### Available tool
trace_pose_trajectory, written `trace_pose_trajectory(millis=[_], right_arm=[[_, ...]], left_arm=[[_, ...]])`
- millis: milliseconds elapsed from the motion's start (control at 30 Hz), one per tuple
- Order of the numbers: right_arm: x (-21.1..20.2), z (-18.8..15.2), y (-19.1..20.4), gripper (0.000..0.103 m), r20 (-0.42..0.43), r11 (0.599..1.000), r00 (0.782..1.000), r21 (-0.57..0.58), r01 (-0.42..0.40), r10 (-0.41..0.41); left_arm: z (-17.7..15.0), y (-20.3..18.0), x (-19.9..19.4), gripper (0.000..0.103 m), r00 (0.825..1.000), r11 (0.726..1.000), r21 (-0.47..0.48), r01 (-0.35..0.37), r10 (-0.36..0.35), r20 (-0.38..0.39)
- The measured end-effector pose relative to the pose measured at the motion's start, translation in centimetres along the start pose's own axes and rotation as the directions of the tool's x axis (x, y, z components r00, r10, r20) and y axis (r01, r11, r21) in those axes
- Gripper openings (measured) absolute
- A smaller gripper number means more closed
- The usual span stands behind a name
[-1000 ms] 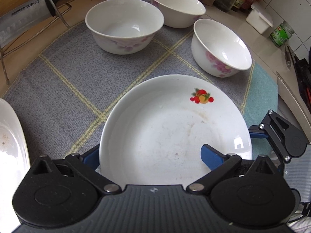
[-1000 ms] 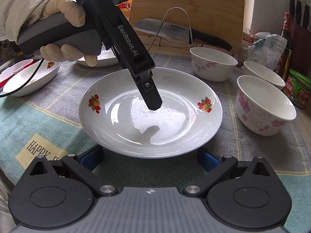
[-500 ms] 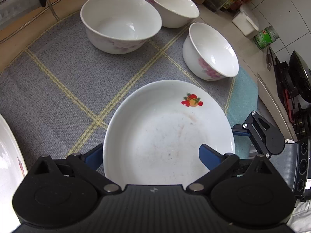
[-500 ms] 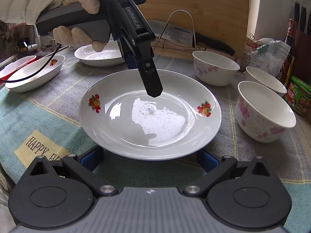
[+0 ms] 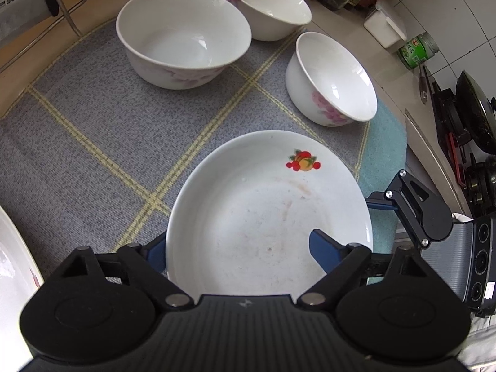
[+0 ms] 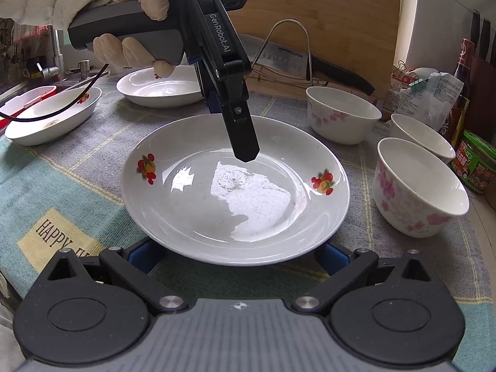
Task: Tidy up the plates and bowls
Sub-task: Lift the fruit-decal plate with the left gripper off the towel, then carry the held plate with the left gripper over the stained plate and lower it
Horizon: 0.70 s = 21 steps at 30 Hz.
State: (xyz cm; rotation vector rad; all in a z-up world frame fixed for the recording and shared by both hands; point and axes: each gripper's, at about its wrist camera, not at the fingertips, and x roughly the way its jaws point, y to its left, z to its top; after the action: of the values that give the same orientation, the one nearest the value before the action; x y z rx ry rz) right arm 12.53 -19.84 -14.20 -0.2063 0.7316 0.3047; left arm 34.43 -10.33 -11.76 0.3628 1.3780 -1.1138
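"SUPOR" marks the cleaver blade (image 5: pixel 18 9), "GenRobot.AI" the left tongs (image 6: pixel 246 152), "HAPPY" the cloth (image 6: pixel 55 232).

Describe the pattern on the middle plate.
Plate: white with red-and-orange fruit motifs; clearest in the right wrist view.

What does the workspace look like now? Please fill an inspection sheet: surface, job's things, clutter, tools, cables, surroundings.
Surface: checked cloth covers the counter.
Job's things: plate in the middle; three bowls beside it; two dishes on the other side. All upright, none stacked.
Clutter: jar, packet and bottle behind the bowls.
Tools: left tool closing, plate's rim between its fingers, not yet pinched; right tool open at the opposite rim.
Cables: black cable from the left tool crosses one dish.
Surroundings: knife on a rack, board, tap, stove.
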Motion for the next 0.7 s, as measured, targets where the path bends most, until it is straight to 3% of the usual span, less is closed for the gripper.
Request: trace_pose_trajectory(millis=[700], right_arm=[[0.88, 0.46, -0.37, 0.103, -0.032, 0.999, 0.999, 0.014, -0.036, 0.036]], left_arm=[[-0.04, -0.55, 0.34, 0.087, 0.999, 0.998, 0.048, -0.037, 0.036, 0.012]])
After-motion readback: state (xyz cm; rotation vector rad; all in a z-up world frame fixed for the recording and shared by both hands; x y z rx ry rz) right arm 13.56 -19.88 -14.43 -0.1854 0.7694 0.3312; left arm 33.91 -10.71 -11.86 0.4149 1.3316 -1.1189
